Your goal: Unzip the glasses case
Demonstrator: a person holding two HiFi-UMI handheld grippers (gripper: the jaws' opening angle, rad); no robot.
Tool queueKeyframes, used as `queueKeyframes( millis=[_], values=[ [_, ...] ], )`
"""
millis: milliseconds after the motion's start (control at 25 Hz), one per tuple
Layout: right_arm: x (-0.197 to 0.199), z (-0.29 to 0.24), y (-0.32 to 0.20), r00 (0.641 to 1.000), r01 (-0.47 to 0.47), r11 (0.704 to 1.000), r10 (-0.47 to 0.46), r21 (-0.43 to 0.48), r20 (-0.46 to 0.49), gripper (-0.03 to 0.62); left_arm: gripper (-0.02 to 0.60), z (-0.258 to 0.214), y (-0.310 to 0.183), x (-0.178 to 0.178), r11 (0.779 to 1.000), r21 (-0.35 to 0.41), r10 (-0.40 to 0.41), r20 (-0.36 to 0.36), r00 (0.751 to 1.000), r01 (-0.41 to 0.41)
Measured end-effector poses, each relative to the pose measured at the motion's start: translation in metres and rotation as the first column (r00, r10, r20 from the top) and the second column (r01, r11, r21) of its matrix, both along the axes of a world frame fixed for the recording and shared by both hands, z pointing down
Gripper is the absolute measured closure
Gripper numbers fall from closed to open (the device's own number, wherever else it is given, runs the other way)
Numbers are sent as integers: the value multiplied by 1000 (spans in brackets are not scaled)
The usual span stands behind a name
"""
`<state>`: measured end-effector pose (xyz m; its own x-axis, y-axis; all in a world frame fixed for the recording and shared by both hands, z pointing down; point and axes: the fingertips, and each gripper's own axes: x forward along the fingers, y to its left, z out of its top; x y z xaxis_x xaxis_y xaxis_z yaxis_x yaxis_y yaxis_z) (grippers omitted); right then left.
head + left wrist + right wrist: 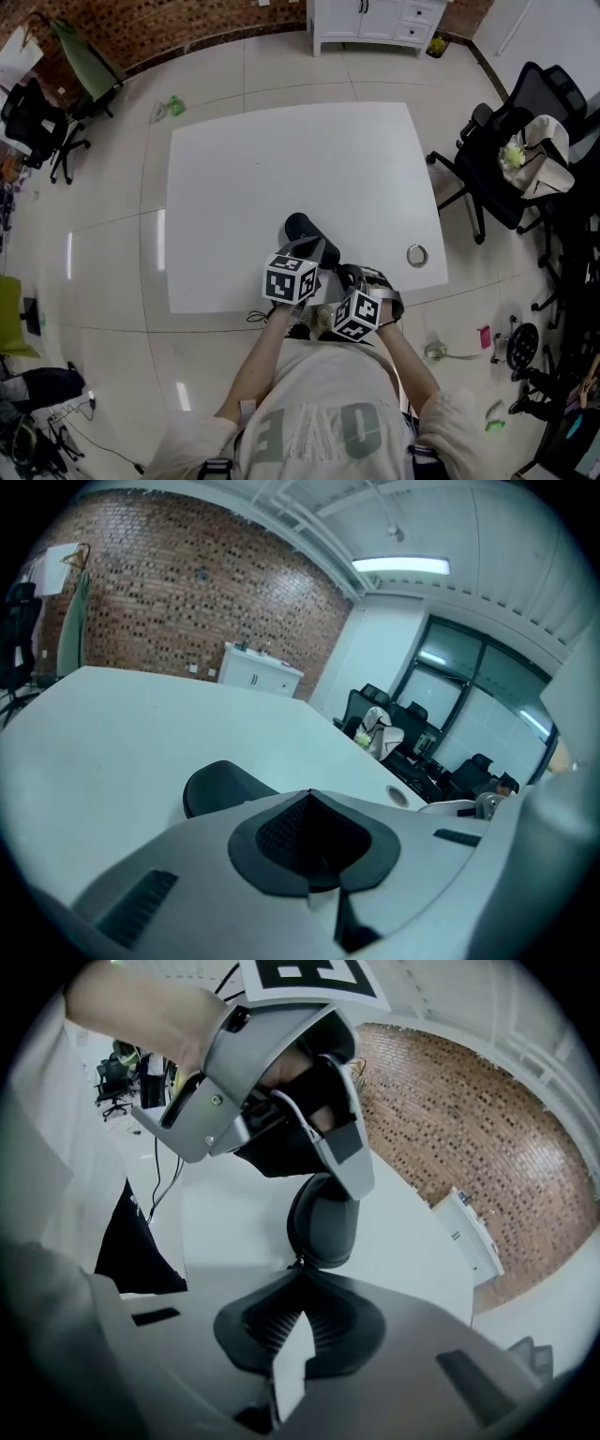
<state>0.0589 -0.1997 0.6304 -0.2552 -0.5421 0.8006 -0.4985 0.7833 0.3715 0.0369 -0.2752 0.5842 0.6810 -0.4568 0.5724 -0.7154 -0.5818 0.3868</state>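
Observation:
A black glasses case [302,228] [323,1222] lies near the front edge of the white table [281,169]. My left gripper [314,249] [309,794] is shut, and one of its grey fingers [342,1152] rests on top of the case. In the left gripper view the case [217,782] shows just beyond and left of the jaws. My right gripper [341,275] [300,1267] is shut at the case's near end, where a small dark zipper pull [298,1262] sits pinched at its tips. The zip line itself is hidden.
A round metal-rimmed port [417,254] [398,797] sits in the table's right front corner. A black office chair [506,159] with a bag stands to the right, another chair [33,117] far left, a white cabinet [375,23] behind. The person's torso is against the front edge.

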Motion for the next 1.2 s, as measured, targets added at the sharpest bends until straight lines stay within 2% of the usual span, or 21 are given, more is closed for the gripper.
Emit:
queueKeyframes(
  millis=[200,360,440,640,720,760,800,840,880,920,1000,1040,1080,1120,1200],
  values=[
    [22,-4,-22,998,-54,998,54,29,-15,594,580,0,1,-2,1000,-6,2,-13,1000,-2],
    [25,-8,-49,999,-16,998,18,59,-33,594,579,0,0,-2,1000,-11,6,-16,1000,-6],
    [31,-16,-68,999,-30,996,32,88,-22,594,580,0,-1,-2,1000,-13,8,-15,1000,-8],
    [45,-50,-101,993,-79,991,69,108,92,594,580,-1,-2,-2,1000,-21,-1,-23,1000,0],
    [49,-55,-95,976,-135,986,116,98,182,594,580,0,-2,0,1000,-25,-1,-36,999,0],
    [49,-58,-90,957,-175,981,150,82,247,594,580,0,-3,0,1000,-23,-7,-55,998,6],
    [48,-62,-85,926,-224,973,193,60,324,594,580,-4,-3,-3,1000,-10,-22,-85,996,22],
    [47,-68,-80,879,-280,960,243,31,411,594,580,-12,-5,-8,998,19,-51,-132,990,54],
    [47,-76,-75,813,-339,941,296,-5,502,594,580,-26,-7,-17,992,62,-91,-197,976,106],
    [48,-85,-73,732,-393,919,341,-44,590,594,580,-44,-10,-28,978,111,-138,-279,950,175],
    [53,-109,-70,560,-467,877,394,-115,729,594,578,-85,-17,-58,923,198,-219,-436,873,330],
    [55,-121,-69,486,-488,861,403,-141,775,594,580,-102,-18,-73,889,236,-242,-484,841,392],
    [57,-131,-66,428,-503,849,407,-161,807,594,579,-116,-17,-87,859,274,-254,-507,824,433],
    [58,-140,-63,386,-512,841,407,-175,828,594,579,-128,-13,-99,834,308,-259,-514,818,457],
    [60,-153,-56,341,-524,832,400,-181,850,594,578,-147,0,-119,798,357,-269,-510,817,485]
  ],
)
